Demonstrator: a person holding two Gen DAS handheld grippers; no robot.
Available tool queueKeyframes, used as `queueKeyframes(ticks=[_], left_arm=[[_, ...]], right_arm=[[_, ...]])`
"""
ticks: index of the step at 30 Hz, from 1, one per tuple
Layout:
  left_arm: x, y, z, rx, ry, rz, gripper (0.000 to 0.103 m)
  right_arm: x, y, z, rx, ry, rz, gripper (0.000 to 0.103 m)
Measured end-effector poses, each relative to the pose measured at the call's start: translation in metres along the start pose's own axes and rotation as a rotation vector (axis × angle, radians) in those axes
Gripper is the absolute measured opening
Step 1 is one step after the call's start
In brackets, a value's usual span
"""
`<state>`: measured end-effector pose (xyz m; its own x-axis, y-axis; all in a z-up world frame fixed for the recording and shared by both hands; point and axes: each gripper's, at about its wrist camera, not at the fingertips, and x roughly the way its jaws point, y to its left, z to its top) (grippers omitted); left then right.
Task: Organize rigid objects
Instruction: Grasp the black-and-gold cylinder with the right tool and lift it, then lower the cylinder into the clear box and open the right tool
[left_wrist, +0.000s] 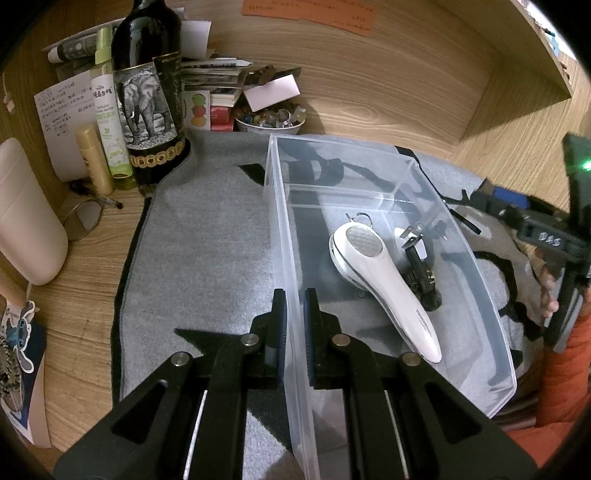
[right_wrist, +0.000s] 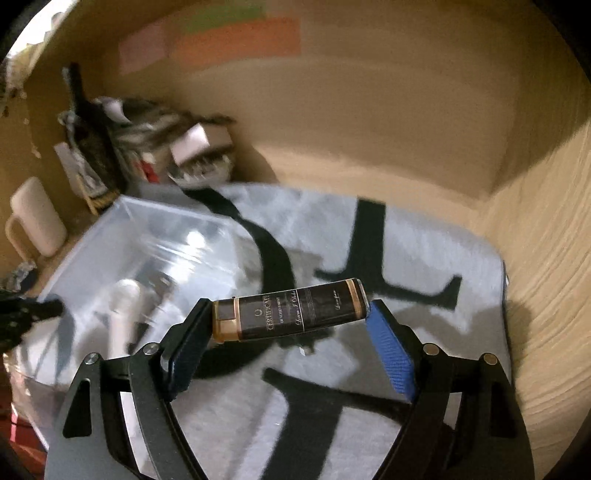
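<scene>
So the left gripper (left_wrist: 294, 325) is pinched on the near wall of the clear plastic bin (left_wrist: 476, 280), one finger outside and one inside; the bin sits on a grey cloth (left_wrist: 207, 258) on the wooden desk (left_wrist: 85, 291); inside it lie a white handheld device (left_wrist: 384, 284) and, right beside that, a small black tool (left_wrist: 419, 269). The right gripper (right_wrist: 290, 317) has a dark brown box with gold ends (right_wrist: 290, 314) clamped lengthwise between its fingers, held up over the cloth, right of the bin; that view is pretty blurry. A bottle with an elephant label (left_wrist: 147, 96) stands at the back left.
</scene>
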<state>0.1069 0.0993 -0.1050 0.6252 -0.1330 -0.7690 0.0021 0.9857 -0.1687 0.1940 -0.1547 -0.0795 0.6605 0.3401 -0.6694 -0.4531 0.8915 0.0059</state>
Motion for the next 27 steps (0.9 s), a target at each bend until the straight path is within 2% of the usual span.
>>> queueKeyframes(ticks=[7,12,18,27], left_arm=[[-0.001,0.0,0.0,0.0,0.0,-0.002,0.009],[-0.002,0.0,0.001,-0.003,-0.001,-0.004,0.009],[-0.002,0.0,0.001,-0.003,-0.001,-0.005,0.009],[-0.002,-0.001,0.002,-0.003,-0.001,-0.007,0.009]], right_arm=[[-0.016,0.035,0.016,-0.058,-0.089,0.063,0.081],[-0.02,0.058,0.019,-0.095,-0.104,0.115,0.081],[-0.008,0.079,0.017,-0.154,-0.071,0.159,0.081],[0.026,0.099,0.012,-0.192,0.028,0.174,0.081]])
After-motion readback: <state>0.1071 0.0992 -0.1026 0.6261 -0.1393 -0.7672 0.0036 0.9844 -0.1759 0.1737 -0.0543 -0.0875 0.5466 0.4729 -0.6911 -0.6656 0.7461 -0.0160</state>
